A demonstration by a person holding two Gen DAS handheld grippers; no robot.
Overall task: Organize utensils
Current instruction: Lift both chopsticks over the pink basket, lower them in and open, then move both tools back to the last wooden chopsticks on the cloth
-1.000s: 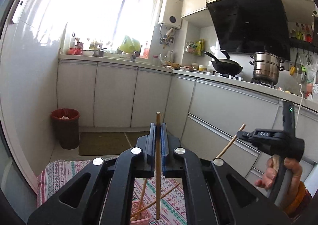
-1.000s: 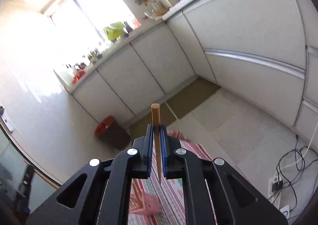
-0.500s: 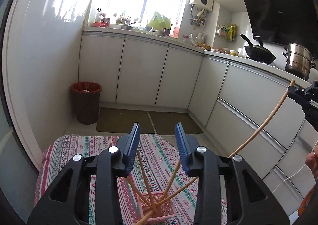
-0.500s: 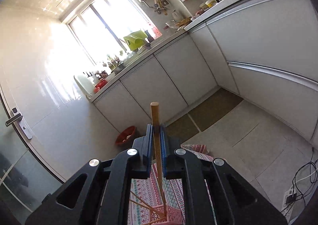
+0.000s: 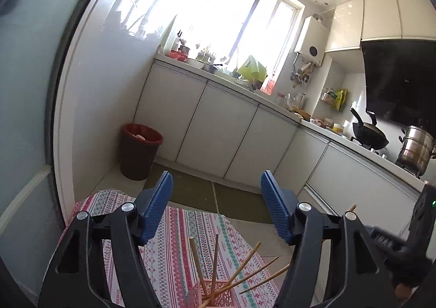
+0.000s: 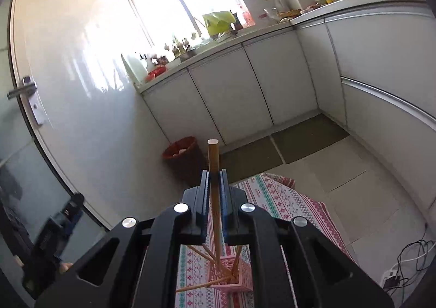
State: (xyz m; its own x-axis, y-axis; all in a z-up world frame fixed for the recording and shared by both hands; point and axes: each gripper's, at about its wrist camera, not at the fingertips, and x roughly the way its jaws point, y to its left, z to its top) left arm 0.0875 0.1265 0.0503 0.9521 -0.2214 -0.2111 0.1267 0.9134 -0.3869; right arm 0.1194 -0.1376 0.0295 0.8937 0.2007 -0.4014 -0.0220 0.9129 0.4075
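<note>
left tool [image 5: 216, 207]: black arms | blue ribbed pads | silver screws

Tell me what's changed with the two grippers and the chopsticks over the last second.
The left gripper has just been opening and let go of its chopstick; nothing is between its jaws now. Both views swung across the kitchen. The right gripper stays shut on its chopstick, above the pink basket.

Five thin wooden chopsticks [image 5: 215, 261] are counted in one pink slatted plastic basket [image 5: 218, 295], at six o'clock.

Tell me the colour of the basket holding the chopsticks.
Pink basket, clearest in the right wrist view.
</note>
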